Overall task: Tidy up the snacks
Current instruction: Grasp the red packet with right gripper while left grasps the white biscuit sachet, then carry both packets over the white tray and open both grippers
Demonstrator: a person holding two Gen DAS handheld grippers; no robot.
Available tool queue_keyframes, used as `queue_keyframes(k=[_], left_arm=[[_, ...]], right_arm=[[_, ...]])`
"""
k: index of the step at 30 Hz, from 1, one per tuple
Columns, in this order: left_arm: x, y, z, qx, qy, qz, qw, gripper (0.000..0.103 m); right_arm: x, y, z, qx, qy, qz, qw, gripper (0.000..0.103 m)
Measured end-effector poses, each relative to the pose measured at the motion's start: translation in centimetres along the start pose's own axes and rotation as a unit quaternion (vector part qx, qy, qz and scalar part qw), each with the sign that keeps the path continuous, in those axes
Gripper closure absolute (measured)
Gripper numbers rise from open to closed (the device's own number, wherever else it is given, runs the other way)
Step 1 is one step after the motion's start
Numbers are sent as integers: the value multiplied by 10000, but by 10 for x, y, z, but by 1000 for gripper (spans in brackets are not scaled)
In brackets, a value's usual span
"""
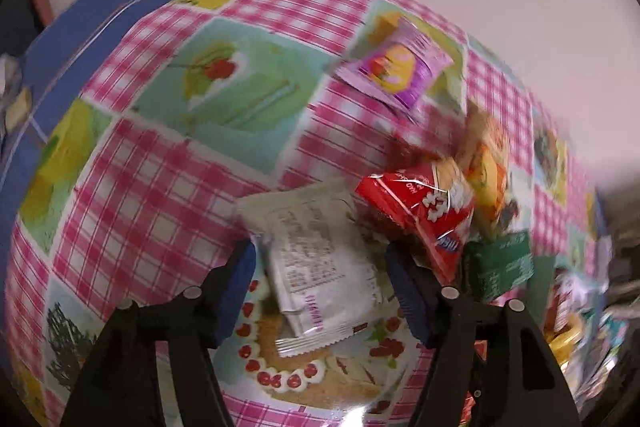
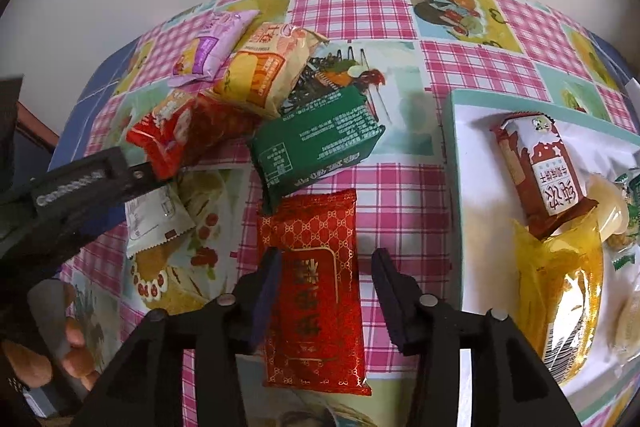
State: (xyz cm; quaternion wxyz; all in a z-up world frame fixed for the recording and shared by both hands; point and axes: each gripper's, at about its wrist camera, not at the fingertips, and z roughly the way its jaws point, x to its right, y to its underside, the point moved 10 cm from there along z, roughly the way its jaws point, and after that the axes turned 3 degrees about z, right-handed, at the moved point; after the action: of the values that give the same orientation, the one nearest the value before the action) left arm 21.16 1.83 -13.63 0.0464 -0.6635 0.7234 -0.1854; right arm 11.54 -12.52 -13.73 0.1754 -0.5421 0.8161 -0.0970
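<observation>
Left gripper point(image 1: 320, 287) fingers spread astride the white sachet point(image 1: 320, 267), flat on the worktop point(image 1: 160, 187), no pinch. Right gripper point(image 2: 324, 291) fingers spread over the red foil packet point(image 2: 316, 291), likely bound for the tray point(image 2: 454, 147) beside it.

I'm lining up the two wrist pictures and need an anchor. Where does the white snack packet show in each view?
Left wrist: white snack packet low centre, between the open fingers of the left gripper.
Right wrist: white snack packet at the left edge, beside the left gripper.
Shared landmark: the red popcorn bag lies just beyond the packet in both.
</observation>
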Motion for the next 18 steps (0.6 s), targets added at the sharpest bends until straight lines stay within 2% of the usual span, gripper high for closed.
queue_keyframes(k=[4,9,12,18], left_arm=[[3,4,3,11,-429,318,9986,33],[-19,7,-1,3,-720,61,9974,36],[-32,8,-5,7,-770,-68,9970,47],[-36,21,-11,-69,-704,-48,9975,48]], right_arm=[[-7,3,1,-52,44,-207,9998,48],[-17,9,4,-99,281,-578,9979,43],[-21,14,6,-129,538,-884,9945,42],[-21,23,4,-170,646,-847,9942,41]])
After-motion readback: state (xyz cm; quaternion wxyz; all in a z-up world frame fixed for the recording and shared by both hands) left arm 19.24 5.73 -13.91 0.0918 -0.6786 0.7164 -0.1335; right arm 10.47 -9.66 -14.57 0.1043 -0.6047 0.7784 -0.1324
